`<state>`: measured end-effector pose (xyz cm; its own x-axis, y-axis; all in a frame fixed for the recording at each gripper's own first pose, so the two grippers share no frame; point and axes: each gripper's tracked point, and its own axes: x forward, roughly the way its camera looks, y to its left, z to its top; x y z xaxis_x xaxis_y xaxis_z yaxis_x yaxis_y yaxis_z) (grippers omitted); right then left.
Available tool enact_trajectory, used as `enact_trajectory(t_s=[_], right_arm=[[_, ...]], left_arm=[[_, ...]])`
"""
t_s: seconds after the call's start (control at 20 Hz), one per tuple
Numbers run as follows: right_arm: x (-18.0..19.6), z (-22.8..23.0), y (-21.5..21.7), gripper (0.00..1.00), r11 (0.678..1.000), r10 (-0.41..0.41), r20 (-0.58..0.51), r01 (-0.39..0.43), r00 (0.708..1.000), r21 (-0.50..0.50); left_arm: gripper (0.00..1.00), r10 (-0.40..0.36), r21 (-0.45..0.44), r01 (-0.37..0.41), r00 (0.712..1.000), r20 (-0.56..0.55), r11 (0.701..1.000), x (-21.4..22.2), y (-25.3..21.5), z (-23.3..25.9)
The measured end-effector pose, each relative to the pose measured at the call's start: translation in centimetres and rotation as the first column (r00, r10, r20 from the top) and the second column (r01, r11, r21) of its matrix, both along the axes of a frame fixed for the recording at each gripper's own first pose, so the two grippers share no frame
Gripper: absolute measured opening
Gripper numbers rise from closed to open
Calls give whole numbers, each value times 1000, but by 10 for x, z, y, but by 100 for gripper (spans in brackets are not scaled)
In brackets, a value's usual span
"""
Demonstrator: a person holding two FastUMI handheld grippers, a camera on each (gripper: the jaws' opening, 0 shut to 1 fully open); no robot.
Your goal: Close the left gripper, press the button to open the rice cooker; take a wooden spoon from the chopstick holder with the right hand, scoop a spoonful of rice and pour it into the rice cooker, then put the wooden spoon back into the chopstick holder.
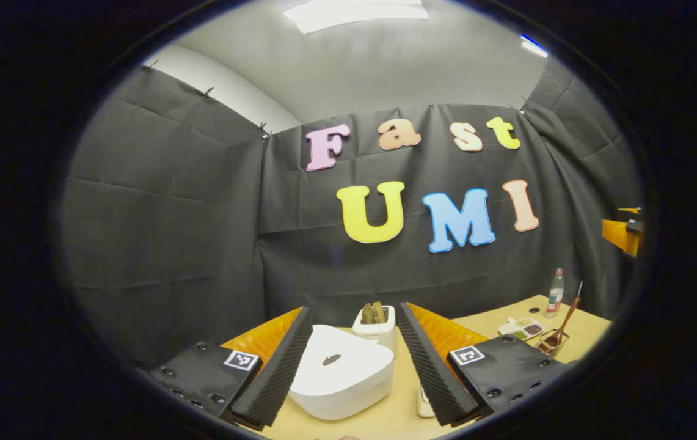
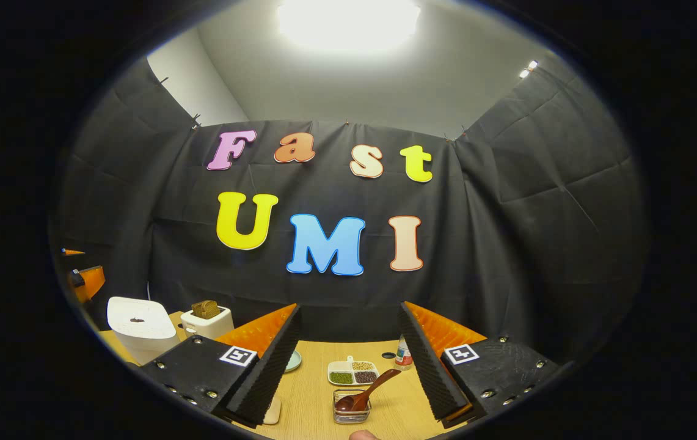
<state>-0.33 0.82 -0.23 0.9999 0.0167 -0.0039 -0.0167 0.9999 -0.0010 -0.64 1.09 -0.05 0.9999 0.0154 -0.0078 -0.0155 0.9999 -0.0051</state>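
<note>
Both grippers open wide rn. Left gripper (image 1: 354,360) has rice cooker (image 1: 343,373) right btwn its fingers, lid down. Right gripper (image 2: 348,360) frames wooden spoon (image 2: 365,391) sitting in chopstick holder (image 2: 351,410), not touching.

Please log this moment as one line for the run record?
left gripper: open, facing rice cooker | lid: shut | right gripper: open, above wooden spoon | spoon: in holder

Cloth-walled recording booth (image 2: 507,244), kitchenware on wooden table (image 2: 317,391).
</note>
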Motion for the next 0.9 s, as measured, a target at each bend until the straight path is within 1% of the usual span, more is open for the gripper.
enact_trajectory(t_s=[0.25,0.3,0.35,0.4,0.45,0.5,0.6,0.7,0.75,0.8,0.85,0.9], right_arm=[[-3,2,4,96,1000,6,5,-6,1000,-15],[-3,2,5,96,1000,8,5,-8,1000,-15],[-3,2,7,96,1000,13,4,-13,1000,-14],[-4,2,11,96,1000,24,3,-24,1000,-15],[-5,2,14,96,999,28,4,-28,1000,-19],[-5,3,14,96,999,29,7,-29,1000,-26],[-7,6,19,96,999,33,17,-32,999,-38],[-10,7,24,95,998,41,23,-40,999,-50],[-11,8,25,96,998,41,22,-40,999,-55],[-12,7,25,96,998,39,21,-38,999,-58],[-13,8,26,96,998,35,23,-33,999,-62],[-14,10,26,96,998,29,29,-28,999,-63]], left_arm=[[91,-14,0,14,1000,1,1000,-1,-1,0],[98,-16,-1,16,1000,4,1000,-2,-1,2],[91,-24,-3,24,1000,9,1000,-3,-1,4],[98,-36,-5,36,999,4,999,-2,-4,0],[91,-42,-5,42,999,-2,999,0,-5,-2],[93,-45,-4,45,999,-8,999,1,-3,-5],[82,-50,-10,50,998,-22,999,2,0,-8],[69,-39,-26,38,999,-14,999,3,9,-6],[60,-42,-38,42,999,-7,998,3,11,-5],[43,-44,-48,44,999,-7,998,4,13,-5],[31,-48,-58,48,999,-11,997,5,14,-6],[28,-53,-68,52,998,-18,996,7,17,-11]])
